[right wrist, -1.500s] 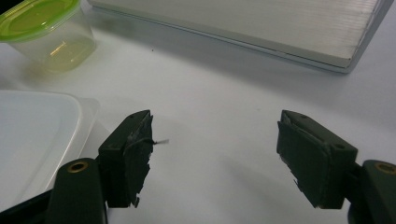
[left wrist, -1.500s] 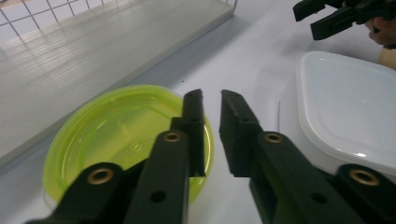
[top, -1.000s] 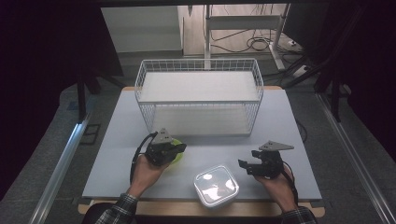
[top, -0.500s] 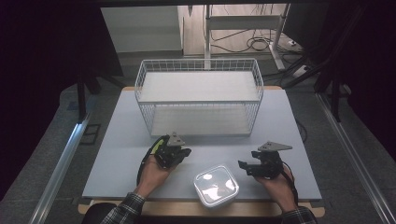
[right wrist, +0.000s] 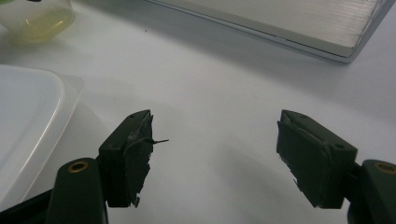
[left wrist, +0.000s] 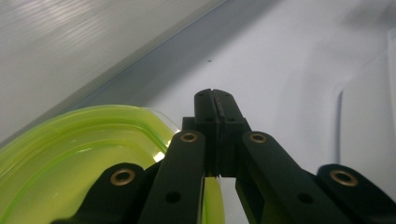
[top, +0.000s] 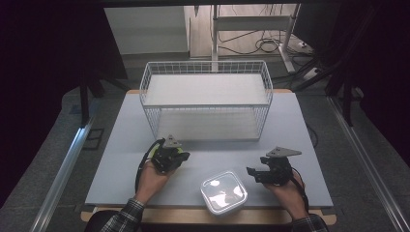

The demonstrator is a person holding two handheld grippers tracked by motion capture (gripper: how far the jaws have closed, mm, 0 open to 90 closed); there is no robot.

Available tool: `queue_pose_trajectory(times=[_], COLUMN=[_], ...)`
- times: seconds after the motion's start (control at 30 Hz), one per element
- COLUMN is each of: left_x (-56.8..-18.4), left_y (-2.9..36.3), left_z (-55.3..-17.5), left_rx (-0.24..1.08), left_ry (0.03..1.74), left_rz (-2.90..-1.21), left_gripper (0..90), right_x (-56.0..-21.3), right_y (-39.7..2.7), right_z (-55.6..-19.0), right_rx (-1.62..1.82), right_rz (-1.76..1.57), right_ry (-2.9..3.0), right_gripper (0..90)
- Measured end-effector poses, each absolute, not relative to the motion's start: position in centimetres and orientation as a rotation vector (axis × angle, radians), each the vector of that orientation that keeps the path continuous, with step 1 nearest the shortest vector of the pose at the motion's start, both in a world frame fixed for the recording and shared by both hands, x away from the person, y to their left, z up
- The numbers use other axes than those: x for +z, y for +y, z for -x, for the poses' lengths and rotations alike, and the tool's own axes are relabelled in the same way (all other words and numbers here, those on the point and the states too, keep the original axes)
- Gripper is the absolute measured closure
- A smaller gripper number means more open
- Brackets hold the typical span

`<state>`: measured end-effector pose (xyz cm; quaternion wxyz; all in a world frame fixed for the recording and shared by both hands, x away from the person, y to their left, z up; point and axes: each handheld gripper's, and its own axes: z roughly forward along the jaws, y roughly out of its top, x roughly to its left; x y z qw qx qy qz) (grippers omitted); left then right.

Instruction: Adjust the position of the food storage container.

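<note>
Left gripper [top: 180,158] clamps green lid [left wrist: 70,154]; right gripper [right wrist: 215,156] gapes level.

No readable text, label, brand, number or sign anywhere: none on the yellow-green lid [left wrist: 70,154], none on the clear white container [top: 223,191], none on the wire basket [top: 207,99], none on the counter [top: 121,145].
</note>
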<state>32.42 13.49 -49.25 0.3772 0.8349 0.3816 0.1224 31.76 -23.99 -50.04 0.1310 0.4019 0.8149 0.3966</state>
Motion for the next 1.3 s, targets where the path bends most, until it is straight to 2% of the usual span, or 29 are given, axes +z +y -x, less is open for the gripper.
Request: queue_pose_trajectory(times=[0.77, 0.93, 1.03, 1.1, 1.13, 1.17, 1.2, 1.23, 1.27, 1.3], left_x=[-49.3, -49.1, -48.8, -48.8, -48.9, -49.0, -49.0, -49.2, -49.2, -49.5], left_y=[19.6, 19.1, 18.2, 17.5, 17.2, 16.7, 16.5, 15.8, 15.8, 15.2], left_z=[-31.5, -31.0, -30.3, -29.8, -29.5, -29.2, -28.9, -28.4, -28.4, -27.7], left_rx=[0.391, 0.403, 0.406, 0.395, 0.380, 0.358, 0.348, 0.327, 0.327, 0.299], left_ry=[1.150, 1.123, 1.064, 1.035, 1.017, 0.992, 0.973, 0.952, 0.952, 0.925], left_rz=[-2.066, -2.054, -2.061, -2.059, -2.061, -2.065, -2.076, -2.083, -2.083, -2.087], left_gripper=[89.8, 89.8, 89.8, 89.7, 89.7, 89.7, 89.7, 89.7, 89.7, 89.7], right_x=[-50.1, -50.1, -49.9, -49.6, -49.6, -49.3, -49.3, -49.2, -49.2, -49.2], right_y=[-23.7, -23.7, -23.6, -23.5, -23.5, -23.4, -23.4, -23.3, -23.3, -23.2], right_z=[-31.7, -31.7, -31.6, -31.2, -31.2, -30.8, -30.8, -30.5, -30.5, -30.1], right_rx=[1.139, 1.136, 1.131, 1.121, 1.121, 1.109, 1.109, 1.096, 1.096, 1.092], right_rz=[-1.157, -1.155, -1.153, -1.136, -1.136, -1.106, -1.106, -1.091, -1.091, -1.077], right_ry=[2.377, 2.380, 2.388, 2.412, 2.412, 2.445, 2.445, 2.471, 2.471, 2.501], right_gripper=[26.1, 27.3, 31.5, 41.4, 41.4, 50.2, 50.2, 57.4, 57.4, 65.2])
